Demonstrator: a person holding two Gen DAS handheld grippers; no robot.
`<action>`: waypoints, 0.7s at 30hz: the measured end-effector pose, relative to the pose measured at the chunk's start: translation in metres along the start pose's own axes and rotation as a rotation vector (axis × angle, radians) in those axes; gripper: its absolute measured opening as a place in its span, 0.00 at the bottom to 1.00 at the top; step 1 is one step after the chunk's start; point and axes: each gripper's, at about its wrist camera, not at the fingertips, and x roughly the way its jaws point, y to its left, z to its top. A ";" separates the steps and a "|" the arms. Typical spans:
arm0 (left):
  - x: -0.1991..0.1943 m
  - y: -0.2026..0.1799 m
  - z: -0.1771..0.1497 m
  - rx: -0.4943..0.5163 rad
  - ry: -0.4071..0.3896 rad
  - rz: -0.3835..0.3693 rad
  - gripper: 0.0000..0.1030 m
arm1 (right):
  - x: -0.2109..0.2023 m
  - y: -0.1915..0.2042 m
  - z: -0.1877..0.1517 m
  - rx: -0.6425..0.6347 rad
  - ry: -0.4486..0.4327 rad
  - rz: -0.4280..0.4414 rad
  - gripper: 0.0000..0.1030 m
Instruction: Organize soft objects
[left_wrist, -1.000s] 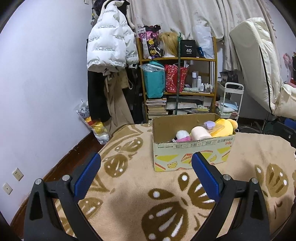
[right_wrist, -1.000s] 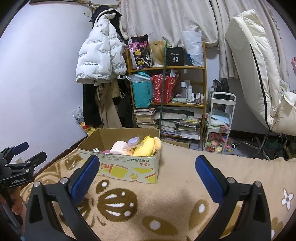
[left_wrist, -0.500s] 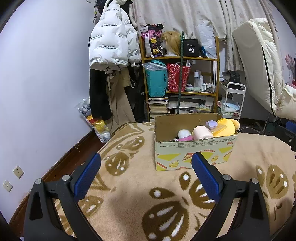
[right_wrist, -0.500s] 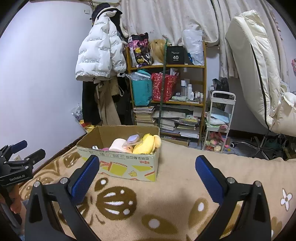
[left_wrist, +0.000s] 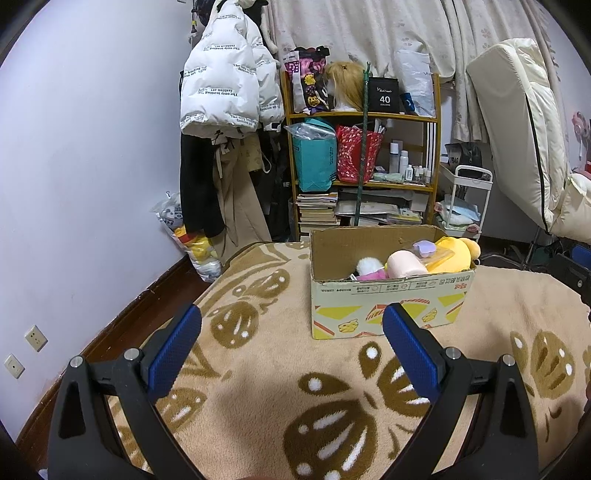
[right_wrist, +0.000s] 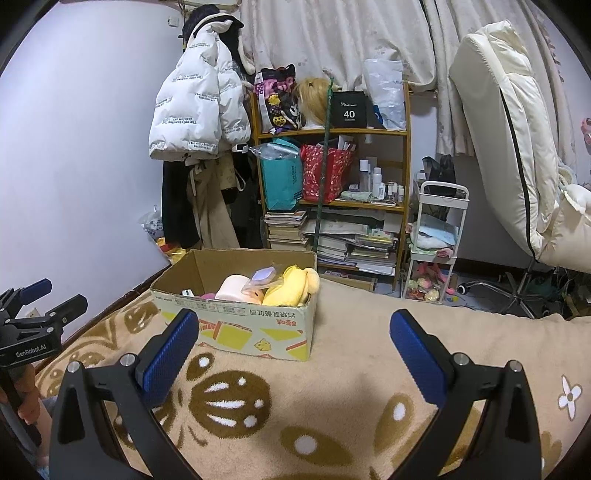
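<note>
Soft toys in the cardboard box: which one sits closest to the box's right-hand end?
The yellow plush, its rounded ear overhanging the rim; the pink roll and white pompom lie further left.

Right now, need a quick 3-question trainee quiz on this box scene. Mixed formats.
1. True or false: the left gripper holds a toy.
2. In the cardboard box, the yellow plush lies toward which end in the right wrist view? A) left B) right
3. Fill in: the box sits on a patterned ____.

Key:
1. False; both it and the right gripper are open and empty.
2. B.
3. Blanket.
</note>
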 end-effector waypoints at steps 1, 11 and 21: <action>0.000 0.000 0.000 0.000 0.000 0.000 0.95 | 0.001 -0.001 -0.001 0.001 0.000 -0.001 1.00; 0.000 -0.001 0.000 -0.001 0.000 0.000 0.95 | 0.000 -0.003 0.001 -0.004 0.002 0.004 1.00; 0.000 0.000 0.001 -0.001 0.000 0.001 0.95 | 0.001 -0.005 -0.001 -0.001 0.003 0.001 1.00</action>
